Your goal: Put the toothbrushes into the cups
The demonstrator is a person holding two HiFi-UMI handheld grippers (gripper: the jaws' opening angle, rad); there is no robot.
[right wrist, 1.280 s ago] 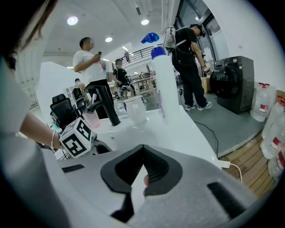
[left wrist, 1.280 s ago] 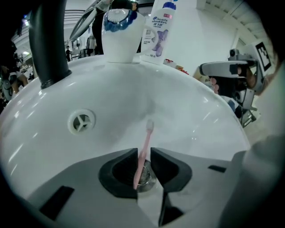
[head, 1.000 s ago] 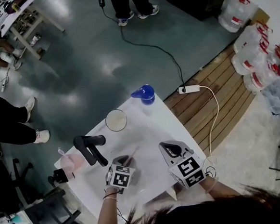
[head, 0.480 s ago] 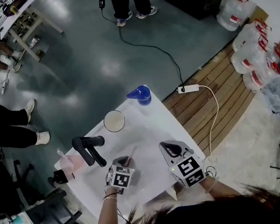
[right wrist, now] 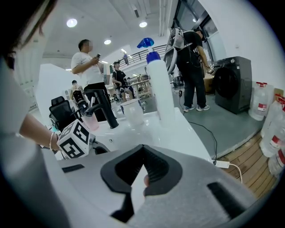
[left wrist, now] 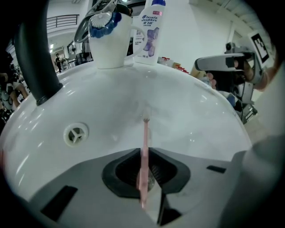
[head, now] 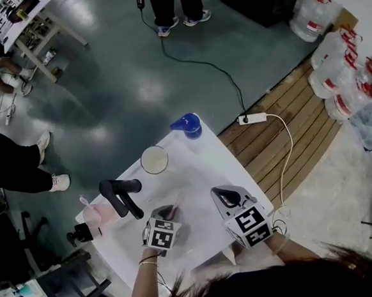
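Observation:
My left gripper (head: 166, 212) (left wrist: 144, 164) is shut on a pink toothbrush (left wrist: 144, 147) (head: 176, 202). The brush points forward over the white basin (left wrist: 187, 120), bristle end away from me. A white cup (left wrist: 108, 44) (head: 154, 160) stands on the far rim with a blue brush head in it. At the left edge, beyond the black faucet (head: 120, 196), a pink cup (head: 96, 216) (right wrist: 91, 120) holds another toothbrush. My right gripper (head: 226, 196) (right wrist: 143, 173) hangs over the right side of the basin with its jaws together. A small pinkish spot shows at their seam; I cannot tell what it is.
A white bottle with a blue cap (head: 189, 125) (right wrist: 159, 89) stands at the sink's far corner. The drain (left wrist: 75, 134) lies left of the brush. A cable and power strip (head: 254, 117) lie on the floor at right, and people stand beyond.
The head view has shifted slightly. Both grippers and the pink toothbrush stay about where they were.

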